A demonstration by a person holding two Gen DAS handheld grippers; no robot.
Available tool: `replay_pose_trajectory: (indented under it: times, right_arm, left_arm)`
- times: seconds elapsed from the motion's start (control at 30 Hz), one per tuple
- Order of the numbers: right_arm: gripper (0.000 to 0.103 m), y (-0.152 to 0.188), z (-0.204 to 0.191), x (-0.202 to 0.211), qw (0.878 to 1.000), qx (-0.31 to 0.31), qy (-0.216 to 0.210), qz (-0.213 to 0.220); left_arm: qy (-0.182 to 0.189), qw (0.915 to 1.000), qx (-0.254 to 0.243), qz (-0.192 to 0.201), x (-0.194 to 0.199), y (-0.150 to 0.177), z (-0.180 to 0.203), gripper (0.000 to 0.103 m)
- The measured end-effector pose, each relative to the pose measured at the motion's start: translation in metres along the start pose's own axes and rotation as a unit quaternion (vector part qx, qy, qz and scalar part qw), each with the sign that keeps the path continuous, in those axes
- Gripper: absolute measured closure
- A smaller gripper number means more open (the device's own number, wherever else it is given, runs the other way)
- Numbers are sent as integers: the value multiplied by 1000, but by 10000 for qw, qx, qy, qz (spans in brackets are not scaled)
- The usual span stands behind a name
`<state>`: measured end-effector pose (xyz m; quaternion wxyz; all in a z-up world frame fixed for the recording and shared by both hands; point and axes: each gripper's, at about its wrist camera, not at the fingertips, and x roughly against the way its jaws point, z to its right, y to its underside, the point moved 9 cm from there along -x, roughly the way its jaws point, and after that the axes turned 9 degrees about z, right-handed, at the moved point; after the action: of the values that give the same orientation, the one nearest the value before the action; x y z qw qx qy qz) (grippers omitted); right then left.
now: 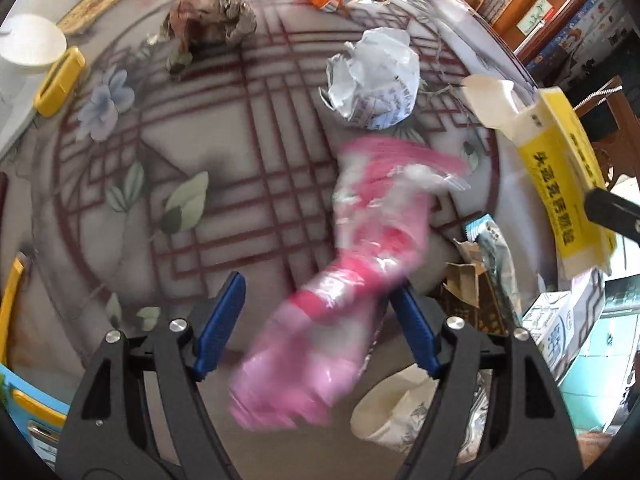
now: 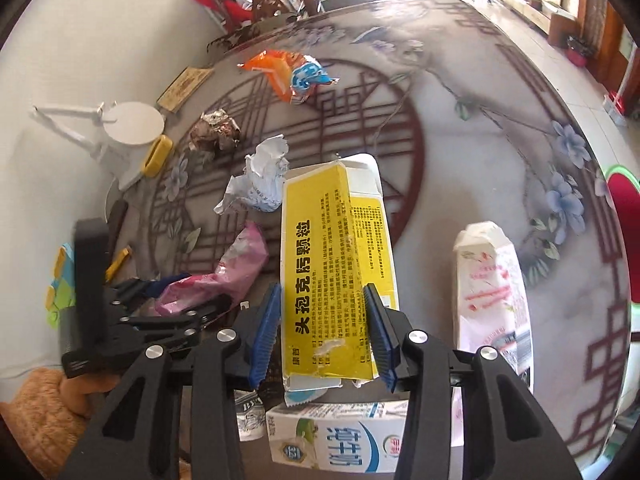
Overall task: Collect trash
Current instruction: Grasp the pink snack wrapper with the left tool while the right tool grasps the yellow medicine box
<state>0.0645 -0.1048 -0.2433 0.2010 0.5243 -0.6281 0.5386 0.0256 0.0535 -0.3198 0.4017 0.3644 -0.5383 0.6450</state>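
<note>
Round patterned table strewn with trash, right gripper clamping yellow box, left gripper open around pink wrapper.

Both grippers have black frames with silver screws and ribbed blue pads; the person's sleeve is fuzzy orange.

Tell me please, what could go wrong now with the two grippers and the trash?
The right gripper pinches the yellow box only near its lower end, so the long box may tilt or slip. The pink plastic bag lies loose between the open left gripper fingers; closing may catch only a fold. Both grippers work close together and might collide.
</note>
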Motion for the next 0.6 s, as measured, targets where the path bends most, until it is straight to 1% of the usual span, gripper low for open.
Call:
replay_pose_trajectory:
  times: [0.13, 0.27, 0.3, 0.33, 0.4, 0.53, 0.57, 0.6]
  right_arm:
    - [62, 1, 0, 0, 9999, -132, -72, -39]
    - [62, 0, -3, 1, 9999, -81, -104, -24]
    - [62, 0, -4, 1, 9999, -57, -111, -24]
    - [62, 0, -5, 0, 9999, -38, -113, -36]
    - [62, 3, -6, -2, 9999, -22, -109, -86]
    - [59, 14, -2, -13, 9995, -52, -21, -305]
    - [59, 16, -1, -15, 9994, -61, -8, -334]
    - [58, 17, 0, -16, 9993, -65, -2, -363]
  left_arm:
    - [-37, 9999, 75, 59, 1, -2, 1, 42]
    - [-34, 9998, 119, 123, 6, -4, 0, 55]
    - [-27, 9998, 111, 130, 7, -4, 1, 68]
    - [-41, 9998, 119, 134, 8, -5, 0, 77]
    - [-39, 9997, 158, 162, 12, -5, -3, 83]
    - [-34, 9998, 143, 154, 12, -5, -5, 82]
    - [-83, 9997, 140, 179, 13, -5, -6, 81]
    - [-110, 9997, 125, 197, 14, -6, -6, 73]
